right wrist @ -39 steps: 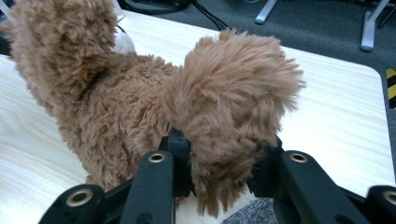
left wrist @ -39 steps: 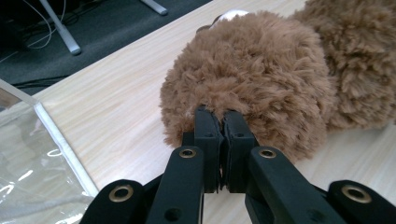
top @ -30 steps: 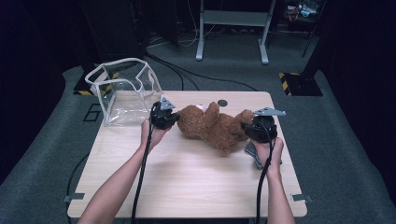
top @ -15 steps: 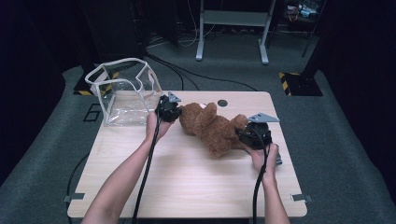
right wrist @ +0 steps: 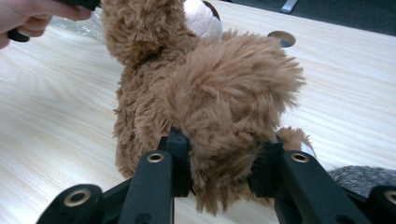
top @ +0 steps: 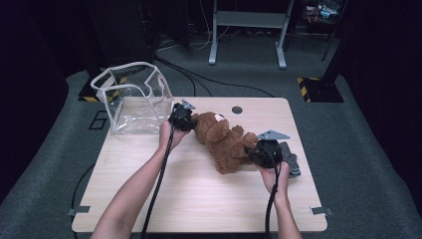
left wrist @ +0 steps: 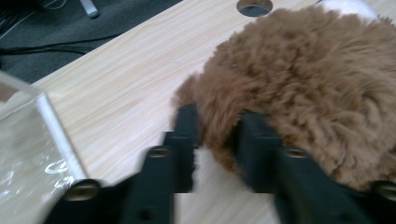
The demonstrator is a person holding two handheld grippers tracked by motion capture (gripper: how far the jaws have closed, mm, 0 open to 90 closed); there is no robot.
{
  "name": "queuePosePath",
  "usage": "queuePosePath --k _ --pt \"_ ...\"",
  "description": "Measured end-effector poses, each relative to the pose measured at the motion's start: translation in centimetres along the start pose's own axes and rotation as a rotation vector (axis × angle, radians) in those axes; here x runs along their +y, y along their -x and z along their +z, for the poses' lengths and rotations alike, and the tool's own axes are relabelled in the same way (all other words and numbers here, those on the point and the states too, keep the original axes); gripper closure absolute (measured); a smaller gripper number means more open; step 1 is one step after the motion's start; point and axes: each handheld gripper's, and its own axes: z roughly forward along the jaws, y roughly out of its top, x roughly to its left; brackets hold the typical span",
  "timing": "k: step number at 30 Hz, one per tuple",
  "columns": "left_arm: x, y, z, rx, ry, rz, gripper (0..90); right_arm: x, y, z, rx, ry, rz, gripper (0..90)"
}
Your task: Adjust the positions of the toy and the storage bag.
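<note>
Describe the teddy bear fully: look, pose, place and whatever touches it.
The teddy bear is brown, shaggy plush with a pale muzzle. It lies on its back on the wooden table, head toward the clear plastic bag. The right gripper is shut on a furry limb. The left gripper has fur between its jaws, which have just been opening. A grey cloth lies beside it.

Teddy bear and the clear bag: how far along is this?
Nothing looks done: the teddy bear lies on the table, outside the clear bag. In hand: the right gripper clamps a furry limb; the left gripper, jaws just opening, straddles its head. Left: bagging, probably.
</note>
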Motion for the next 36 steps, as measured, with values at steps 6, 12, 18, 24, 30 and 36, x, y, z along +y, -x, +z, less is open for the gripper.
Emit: queuePosePath --k 6,12,18,24,30,36 --pt "-1.4 0.7 -2.0 -0.030 0.004 0.015 38.6 -0.4 0.3 0.6 0.021 -0.022 0.021 65.9" --pt "-1.1 3.7 -5.3 -0.120 0.065 0.094 32.1 -0.5 0.6 1.0 0.036 -0.042 0.024 65.4" --pt "0.1 8.0 -7.4 -0.191 0.134 0.183 28.8 -0.7 0.5 1.4 0.042 -0.063 0.020 65.2" --pt "1.9 10.1 -6.9 -0.174 0.132 0.214 29.2 -0.7 0.2 1.4 0.045 -0.077 0.013 64.7" --pt "1.4 9.5 -5.3 -0.184 0.113 0.160 61.2 -0.9 0.3 1.3 0.058 -0.078 0.009 60.5" --pt "-0.8 8.0 -5.2 -0.191 0.137 0.124 74.2 -1.0 1.5 0.2 0.099 -0.034 0.060 35.1"
